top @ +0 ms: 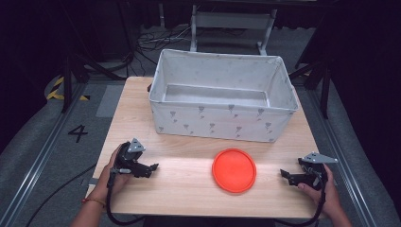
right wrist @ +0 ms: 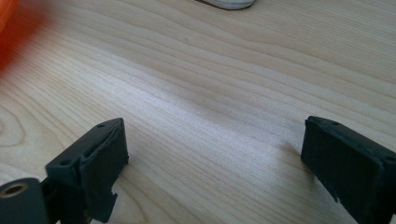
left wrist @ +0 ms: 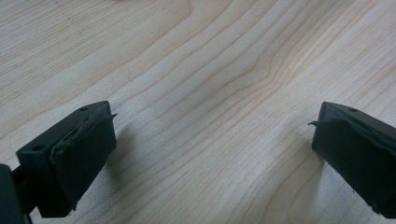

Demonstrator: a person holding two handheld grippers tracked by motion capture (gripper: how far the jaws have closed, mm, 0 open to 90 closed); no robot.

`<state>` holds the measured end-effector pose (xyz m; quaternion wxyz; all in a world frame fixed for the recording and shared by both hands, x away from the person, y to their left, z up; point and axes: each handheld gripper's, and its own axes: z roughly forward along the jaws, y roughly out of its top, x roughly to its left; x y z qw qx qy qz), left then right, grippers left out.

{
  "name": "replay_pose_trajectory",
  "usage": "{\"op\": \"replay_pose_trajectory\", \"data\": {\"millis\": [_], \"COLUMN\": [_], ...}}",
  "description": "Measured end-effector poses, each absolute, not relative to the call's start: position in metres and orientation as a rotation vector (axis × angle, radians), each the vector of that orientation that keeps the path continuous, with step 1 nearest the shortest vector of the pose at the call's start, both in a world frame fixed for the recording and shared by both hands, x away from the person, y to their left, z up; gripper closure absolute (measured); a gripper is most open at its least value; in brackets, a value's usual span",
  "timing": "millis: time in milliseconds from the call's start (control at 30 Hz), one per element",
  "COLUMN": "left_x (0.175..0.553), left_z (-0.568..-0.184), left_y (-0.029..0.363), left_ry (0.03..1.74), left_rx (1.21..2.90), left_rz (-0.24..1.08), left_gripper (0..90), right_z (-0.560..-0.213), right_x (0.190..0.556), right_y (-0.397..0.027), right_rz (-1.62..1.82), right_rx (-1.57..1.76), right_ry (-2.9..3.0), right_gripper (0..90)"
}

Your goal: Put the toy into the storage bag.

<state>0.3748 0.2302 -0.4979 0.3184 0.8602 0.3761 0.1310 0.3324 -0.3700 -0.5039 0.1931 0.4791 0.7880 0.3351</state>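
- Disc [top: 234, 170]: orange, flat, round, lying on the counter [top: 189, 189] between my two hands, in front of the bin [top: 222, 120].
- Handling, my guess: light, stiff plastic, smooth and likely slippery; not fragile.
- Hold: it lies flush, so I would pinch across the raised rim at the near edge.
- Left hand-held gripper [top: 152, 167]: jaws spread wide, nothing in them, low over bare wood.
- Right hand-held gripper [top: 284, 174]: likewise spread and empty, just right of the disc.

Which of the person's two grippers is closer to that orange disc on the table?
The right gripper, slightly. It sits just off the orange disc's right side; the left gripper lies farther off to the disc's left.
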Motion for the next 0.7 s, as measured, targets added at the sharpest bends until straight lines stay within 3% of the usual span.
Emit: {"op": "replay_pose_trajectory", "data": {"millis": [267, 300, 333, 433, 700], "left_x": [0.373, 0.372, 0.372, 0.372, 0.373], "left_z": [-0.498, -0.498, -0.498, -0.498, -0.498], "left_y": [0.232, 0.233, 0.232, 0.233, 0.234], "left_ry": [0.992, 0.995, 0.997, 0.988, 0.973], "left_rx": [2.256, 2.256, 2.255, 2.258, 2.267], "left_rz": [0.338, 0.344, 0.339, 0.331, 0.339], "left_gripper": [0.6, 0.6, 0.9, 0.7, 0.5], "right_z": [-0.503, -0.501, -0.498, -0.494, -0.468], "right_x": [0.331, 0.333, 0.334, 0.335, 0.345], "right_y": [-0.373, -0.372, -0.371, -0.368, -0.348], "right_rz": [0.945, 0.929, 0.938, 0.962, 1.025], "right_rx": [1.339, 1.339, 1.324, 1.328, 1.263], "right_ry": [2.227, 2.246, 2.265, 2.272, 2.302], "right_gripper": [8.9, 11.7, 22.6, 15.2, 17.1]}}
